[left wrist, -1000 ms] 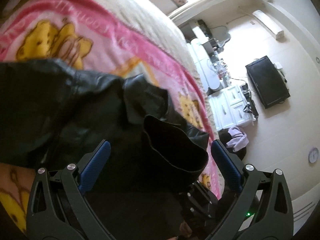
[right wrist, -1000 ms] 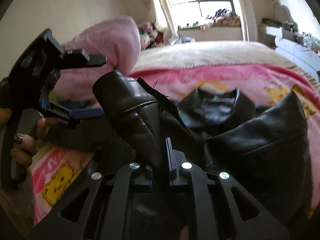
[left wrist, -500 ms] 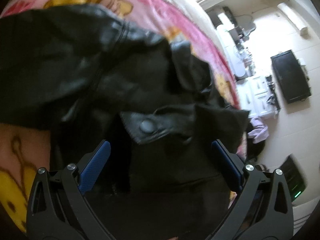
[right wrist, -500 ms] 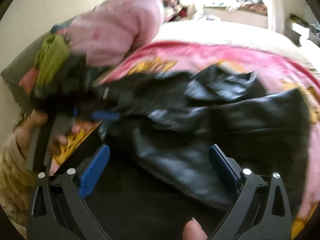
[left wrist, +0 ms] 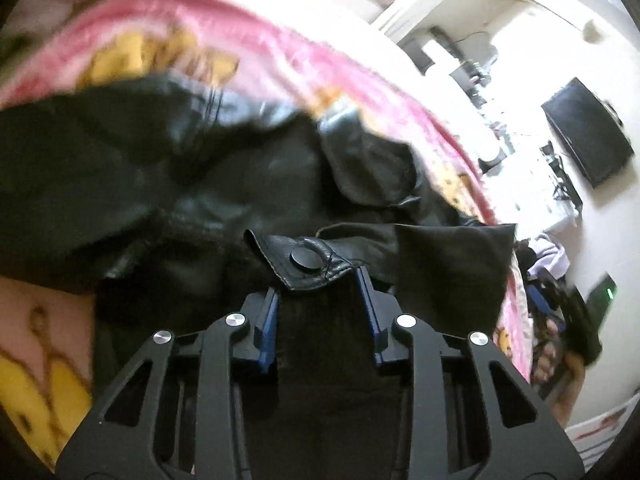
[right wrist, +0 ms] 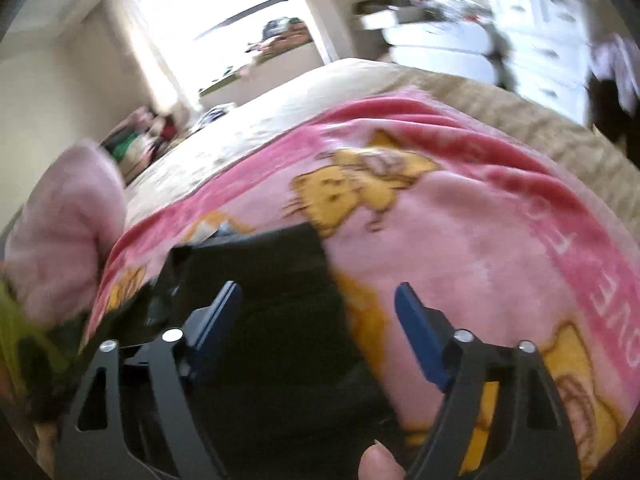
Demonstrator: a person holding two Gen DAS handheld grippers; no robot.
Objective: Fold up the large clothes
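Note:
A black leather jacket (left wrist: pixel 168 168) lies crumpled on a pink blanket with yellow cartoon figures (left wrist: pixel 280 52). Its tab with a snap button (left wrist: pixel 308 260) rests over the tips of my left gripper (left wrist: pixel 320 292). Those jaws are closing, with dark jacket fabric filling the narrow gap between the blue pads (left wrist: pixel 270 320). In the right wrist view my right gripper (right wrist: pixel 320 304) is open over the jacket's edge (right wrist: pixel 272 272) and the blanket (right wrist: pixel 460 232). Its jaws are closing and its pads touch nothing. That view is motion-blurred.
A pink bundle of clothes (right wrist: pixel 64 220) lies at the bed's left end. Beige bedding (right wrist: pixel 320 92) stretches toward a bright window. White drawers (right wrist: pixel 540 52) and a black screen (left wrist: pixel 588 132) stand beyond the bed. A person's hand (left wrist: pixel 560 364) shows at the left wrist view's right edge.
My left jaws went from wide open to narrow around the fabric under the snap tab. My right gripper let go of the sleeve, opened and swung right over the blanket.

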